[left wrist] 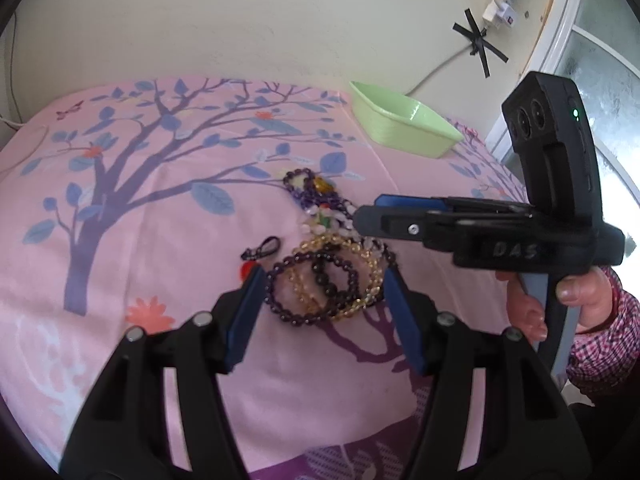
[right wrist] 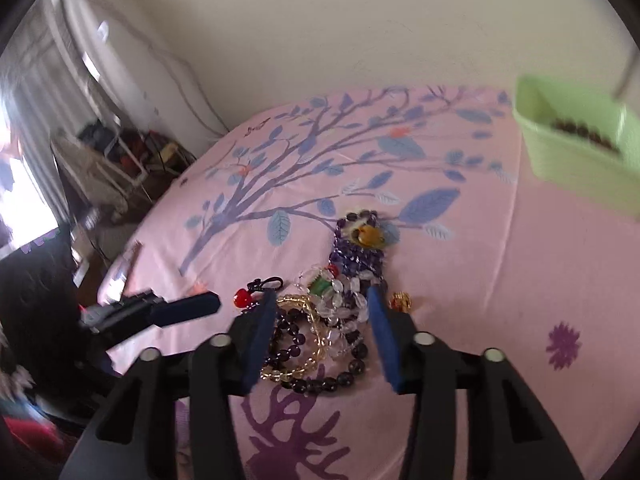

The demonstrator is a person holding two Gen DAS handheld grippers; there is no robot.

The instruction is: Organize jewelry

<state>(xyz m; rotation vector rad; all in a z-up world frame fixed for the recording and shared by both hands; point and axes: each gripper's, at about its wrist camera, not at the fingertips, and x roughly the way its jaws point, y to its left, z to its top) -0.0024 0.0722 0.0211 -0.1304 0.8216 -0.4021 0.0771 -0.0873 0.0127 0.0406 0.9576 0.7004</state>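
Observation:
A pile of bead jewelry lies on the pink tree-print cloth [left wrist: 140, 208]: dark purple bracelets [left wrist: 280, 308], a yellow bead bracelet [left wrist: 370, 280], a purple necklace [left wrist: 310, 194] and clear beads [left wrist: 328, 216]. A red charm on a black clasp [left wrist: 262, 250] lies just left of the pile. My left gripper [left wrist: 323, 276] is open, and its blue pads straddle the bracelets. In the right wrist view my right gripper [right wrist: 323, 294] hovers open over the same pile [right wrist: 316, 340], nothing pressed between its pads. A small gold bead [right wrist: 401, 301] sits to its right.
A light green tray [left wrist: 400, 136] stands at the far right of the cloth; dark beads [right wrist: 584, 132] lie inside it. A hand in a checked sleeve [left wrist: 592, 320] holds the right gripper [left wrist: 368, 212]. Behind are a wall, a taped power strip [left wrist: 500, 4] and a window.

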